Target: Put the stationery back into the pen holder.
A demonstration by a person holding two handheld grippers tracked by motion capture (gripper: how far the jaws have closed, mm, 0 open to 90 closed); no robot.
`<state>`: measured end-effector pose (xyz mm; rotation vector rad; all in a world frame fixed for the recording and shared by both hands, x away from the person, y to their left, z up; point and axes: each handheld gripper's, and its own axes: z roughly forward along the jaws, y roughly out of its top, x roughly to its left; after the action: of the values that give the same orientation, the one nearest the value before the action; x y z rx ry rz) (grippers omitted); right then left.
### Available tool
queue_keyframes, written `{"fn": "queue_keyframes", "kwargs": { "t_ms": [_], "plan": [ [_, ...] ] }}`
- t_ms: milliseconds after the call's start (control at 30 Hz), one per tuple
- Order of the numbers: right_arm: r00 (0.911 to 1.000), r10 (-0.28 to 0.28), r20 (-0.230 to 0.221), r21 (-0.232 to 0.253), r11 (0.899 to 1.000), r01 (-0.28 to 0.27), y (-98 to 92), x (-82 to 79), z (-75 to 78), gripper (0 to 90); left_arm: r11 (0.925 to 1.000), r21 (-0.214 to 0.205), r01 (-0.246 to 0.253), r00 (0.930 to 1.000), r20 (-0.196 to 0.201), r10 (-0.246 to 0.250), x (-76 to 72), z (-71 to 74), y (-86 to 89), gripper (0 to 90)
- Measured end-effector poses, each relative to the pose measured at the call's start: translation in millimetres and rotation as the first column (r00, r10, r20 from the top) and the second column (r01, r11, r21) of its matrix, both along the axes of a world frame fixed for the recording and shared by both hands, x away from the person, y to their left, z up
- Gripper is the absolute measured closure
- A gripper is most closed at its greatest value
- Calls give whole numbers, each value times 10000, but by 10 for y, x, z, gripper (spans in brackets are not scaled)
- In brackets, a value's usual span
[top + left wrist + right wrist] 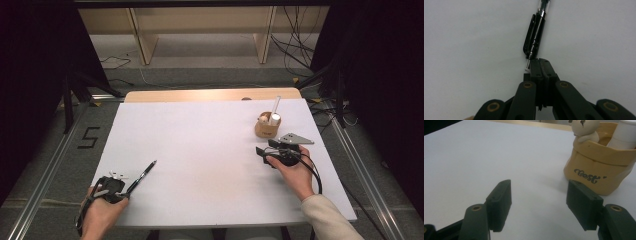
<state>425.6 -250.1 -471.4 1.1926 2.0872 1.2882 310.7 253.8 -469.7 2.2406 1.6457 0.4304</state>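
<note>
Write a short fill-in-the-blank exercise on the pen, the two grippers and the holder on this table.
1. The left gripper is shut on the end of a black ____.
2. The jaws of the right gripper stand ____, with nothing between them.
3. The word printed on the tan holder is ____.
4. The pen is on the ____ side of the white table in the high view.

Missing words: pen; open; Best; left
</note>
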Motion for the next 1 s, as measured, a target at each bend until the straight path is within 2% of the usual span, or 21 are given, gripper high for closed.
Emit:
{"fn": "queue_keyframes", "kwargs": {
  "t_ms": [133,200,300,367,500,567,733,933,1000],
  "plan": [
    [10000,15,-15,-16,10000,-15,2,3,-5,374,9992,-38,387,9991,177,-386,0,54,-60,827],
    [10000,15,-17,-9,10000,-15,1,3,-4,374,9983,13,584,9975,389,-584,26,77,-97,788],
    [10000,6,-22,-21,10000,-6,5,5,-9,374,9964,231,820,9940,704,-834,117,90,-144,710],
    [10000,12,-19,-29,10000,-12,10,3,-10,374,9932,531,1038,9900,904,-1083,186,98,-177,660],
    [10000,1,-13,-14,10000,-1,11,1,-8,374,9863,783,1450,9832,1004,-1525,340,124,-221,591],
    [10000,-2,-2,-16,10000,2,9,3,-9,374,9839,823,1586,9813,969,-1663,432,134,-227,563],
    [10000,16,-59,-12,10000,-16,12,9,-19,374,9789,990,1786,9810,592,-1849,613,142,-201,541],
    [9999,0,-112,2,10000,0,14,12,-22,374,9772,873,1933,9811,-231,-1920,760,113,-186,531],
    [10000,2,-83,0,10000,-2,14,11,-20,374,9761,924,1965,9804,-296,-1946,790,101,-192,532]
  ]
}}
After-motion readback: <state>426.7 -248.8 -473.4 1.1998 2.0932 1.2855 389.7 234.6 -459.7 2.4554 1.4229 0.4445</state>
